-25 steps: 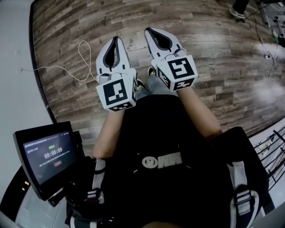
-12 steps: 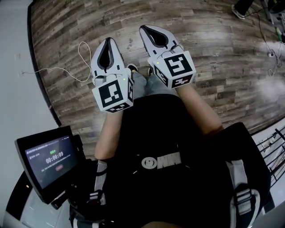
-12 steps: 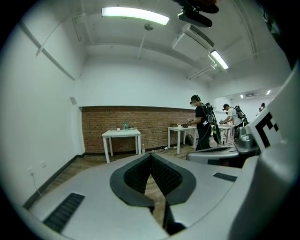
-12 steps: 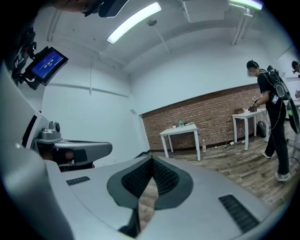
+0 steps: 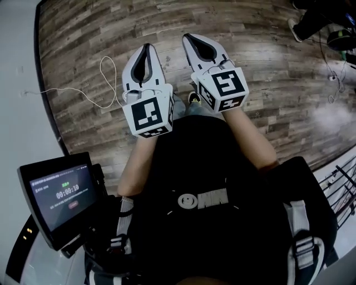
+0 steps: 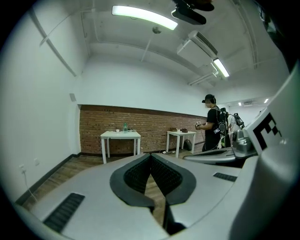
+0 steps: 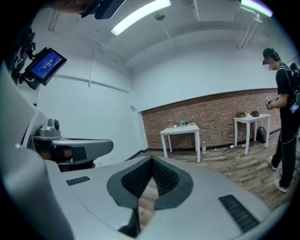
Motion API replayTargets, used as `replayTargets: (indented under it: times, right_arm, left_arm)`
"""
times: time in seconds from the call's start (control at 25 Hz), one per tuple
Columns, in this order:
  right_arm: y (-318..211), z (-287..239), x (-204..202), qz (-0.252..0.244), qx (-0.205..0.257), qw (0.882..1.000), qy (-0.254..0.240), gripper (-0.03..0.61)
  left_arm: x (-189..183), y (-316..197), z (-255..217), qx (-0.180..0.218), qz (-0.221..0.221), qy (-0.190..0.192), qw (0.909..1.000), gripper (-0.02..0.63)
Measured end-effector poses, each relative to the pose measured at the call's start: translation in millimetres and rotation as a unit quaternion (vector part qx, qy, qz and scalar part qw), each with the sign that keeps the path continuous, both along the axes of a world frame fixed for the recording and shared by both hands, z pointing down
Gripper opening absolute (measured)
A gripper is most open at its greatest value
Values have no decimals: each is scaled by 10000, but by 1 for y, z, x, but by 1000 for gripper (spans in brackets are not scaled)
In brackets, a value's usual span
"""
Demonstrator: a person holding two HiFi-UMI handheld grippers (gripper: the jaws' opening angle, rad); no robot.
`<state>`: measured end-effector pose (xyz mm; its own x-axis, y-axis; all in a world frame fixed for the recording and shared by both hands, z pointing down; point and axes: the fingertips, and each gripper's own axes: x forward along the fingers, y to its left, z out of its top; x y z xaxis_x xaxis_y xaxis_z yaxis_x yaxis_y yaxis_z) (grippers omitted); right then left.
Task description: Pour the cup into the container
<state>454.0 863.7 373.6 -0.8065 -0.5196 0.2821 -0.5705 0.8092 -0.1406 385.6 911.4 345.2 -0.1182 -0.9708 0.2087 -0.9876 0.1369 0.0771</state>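
Progress: pouring not begun | left gripper (image 5: 146,48) closed, empty | right gripper (image 5: 189,39) closed, empty | white counter (image 6: 120,135) well apart, across the room

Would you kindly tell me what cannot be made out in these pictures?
- Things on the far white table: too small in both gripper views to name.
- Screen text, head view: too small to read.
- Another person, head view: cut off by the top edge.

White tables (image 6: 120,135) stand against a brick wall (image 6: 93,129) on wood flooring (image 5: 267,50).
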Motion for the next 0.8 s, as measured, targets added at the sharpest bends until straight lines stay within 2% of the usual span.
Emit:
replayTargets:
  times: [0.4,0.8]
  right_arm:
    - [6,5,1,134,90,9998,101,-5]
    - [-19,-2,-1,152,230,9996,-102,-5]
  left_arm:
    - [-12,10,5,46,17,-66,10000,3]
    - [-17,-16,-5,186,-40,-242,9995,3]
